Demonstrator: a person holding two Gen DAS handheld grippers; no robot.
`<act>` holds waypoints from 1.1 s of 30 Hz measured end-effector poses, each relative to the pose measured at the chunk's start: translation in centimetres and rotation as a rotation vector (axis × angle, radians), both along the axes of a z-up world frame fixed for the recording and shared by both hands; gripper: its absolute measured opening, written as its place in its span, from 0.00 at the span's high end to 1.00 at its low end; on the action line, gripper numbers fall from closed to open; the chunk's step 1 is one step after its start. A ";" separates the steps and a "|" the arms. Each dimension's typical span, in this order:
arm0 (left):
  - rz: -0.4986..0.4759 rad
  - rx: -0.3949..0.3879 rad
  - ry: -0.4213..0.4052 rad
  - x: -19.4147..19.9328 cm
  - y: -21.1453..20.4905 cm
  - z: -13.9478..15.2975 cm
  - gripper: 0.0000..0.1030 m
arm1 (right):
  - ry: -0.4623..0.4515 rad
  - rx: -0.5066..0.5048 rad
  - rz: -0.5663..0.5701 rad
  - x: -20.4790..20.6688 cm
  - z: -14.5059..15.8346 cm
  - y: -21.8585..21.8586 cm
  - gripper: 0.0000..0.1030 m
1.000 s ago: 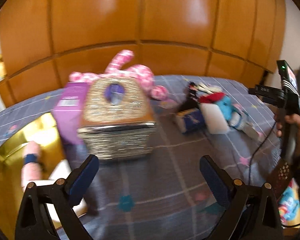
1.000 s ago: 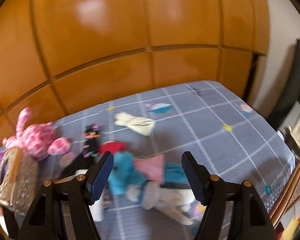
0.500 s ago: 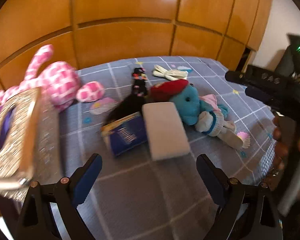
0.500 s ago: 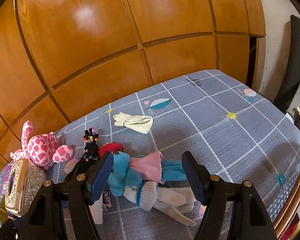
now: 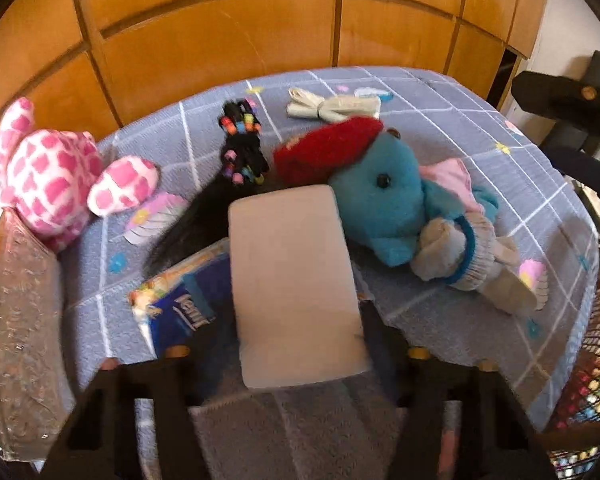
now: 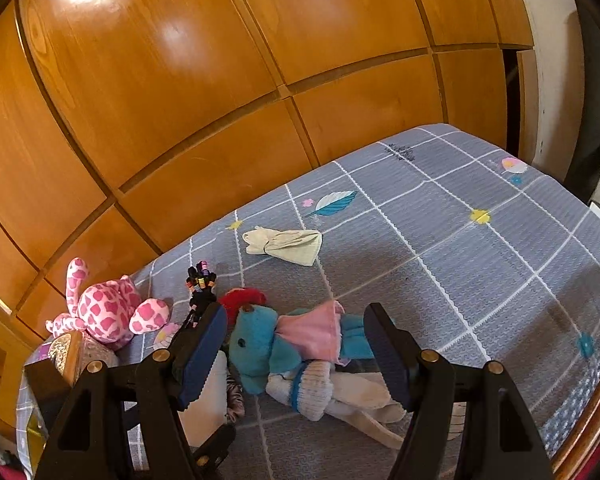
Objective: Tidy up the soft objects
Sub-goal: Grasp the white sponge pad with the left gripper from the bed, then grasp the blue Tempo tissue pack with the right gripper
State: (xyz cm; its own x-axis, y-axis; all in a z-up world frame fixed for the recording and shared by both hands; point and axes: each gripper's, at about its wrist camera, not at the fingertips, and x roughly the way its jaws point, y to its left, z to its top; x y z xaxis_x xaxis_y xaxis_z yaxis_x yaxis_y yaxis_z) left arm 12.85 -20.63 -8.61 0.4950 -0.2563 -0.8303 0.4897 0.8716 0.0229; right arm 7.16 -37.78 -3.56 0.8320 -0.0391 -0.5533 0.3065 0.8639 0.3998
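A white foam block lies on the grey checked bedspread, between the fingers of my open left gripper, whose tips are hidden beside it. A blue plush doll with a red hat and pink dress lies right of it, on rolled socks. A pink spotted plush sits at left. My right gripper is open above the blue doll, empty. The foam block shows behind its left finger.
A blue tissue pack and a black hair piece with coloured beads lie left of the block. A cream cloth lies farther back. A glittery box stands at left. Wooden wardrobe panels rise behind the bed.
My left gripper has swung right from the glittery box and moved in low around the white foam block. My right gripper has held over the blue doll, tilting slightly.
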 end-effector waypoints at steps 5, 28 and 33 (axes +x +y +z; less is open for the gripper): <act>-0.040 -0.089 -0.041 -2.9 2.6 1.6 0.45 | 0.000 -0.003 -0.006 0.0 0.0 0.0 0.30; 0.061 -0.095 -0.064 -8.9 12.7 -2.6 0.44 | 0.116 -0.168 0.348 2.2 -0.9 7.0 0.59; 0.065 -0.119 -0.069 -9.6 12.9 -2.4 0.44 | 0.261 -0.262 0.488 3.9 -3.3 11.4 0.59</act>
